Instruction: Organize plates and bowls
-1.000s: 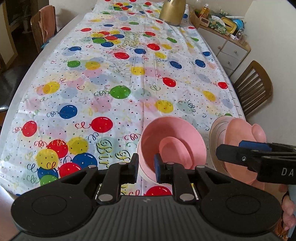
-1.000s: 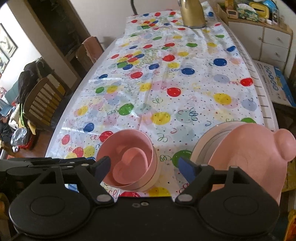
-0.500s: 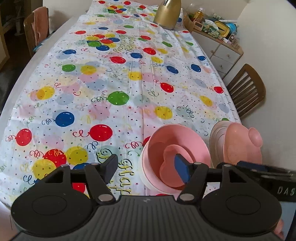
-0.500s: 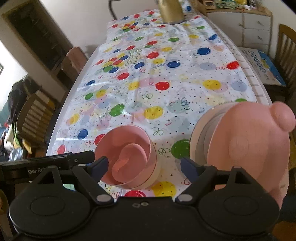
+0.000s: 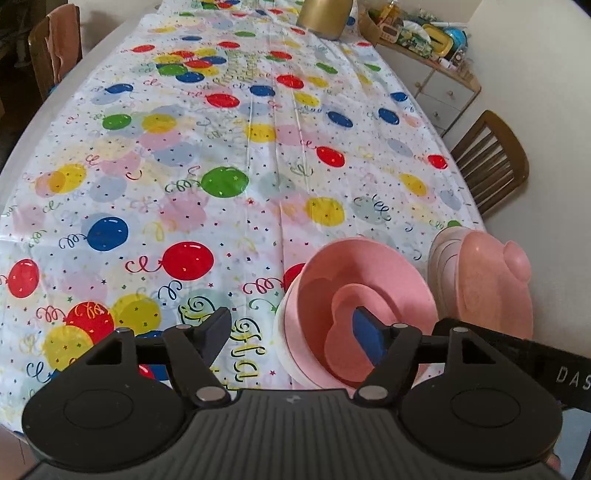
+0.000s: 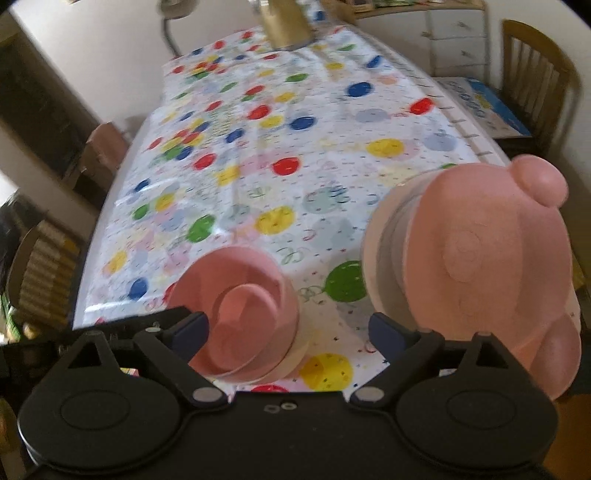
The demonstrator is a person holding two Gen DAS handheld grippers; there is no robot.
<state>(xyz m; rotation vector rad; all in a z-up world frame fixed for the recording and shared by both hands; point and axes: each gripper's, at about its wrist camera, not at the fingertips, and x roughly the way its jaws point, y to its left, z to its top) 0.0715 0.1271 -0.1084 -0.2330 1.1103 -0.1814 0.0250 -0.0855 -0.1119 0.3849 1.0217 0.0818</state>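
Note:
A pink bowl [image 5: 369, 273] nested in a white one stands near the table's front edge, with a small heart-shaped pink dish [image 5: 343, 332] inside. My left gripper [image 5: 291, 328] is open. Its right pad sits over the bowl's inside and its left finger outside the bowl's left rim. To the right lies a pink bear-shaped plate [image 6: 480, 258] on a stack of pale plates [image 6: 384, 251]. My right gripper [image 6: 288, 328] hangs low over the gap between the bowl [image 6: 240, 306] and the plates. Its jaws are opening and press on nothing.
A balloon-print cloth [image 5: 221, 184] covers the long table. A gold jug [image 5: 325, 18] stands at the far end. A wooden chair [image 5: 491, 162] and a white chest of drawers [image 5: 443, 92] flank the right side, and another chair [image 5: 55, 48] stands at the far left.
My left gripper went from nearly shut to wide open and sank toward the bowl. My right gripper dropped lower, rolled, and spread a little wider.

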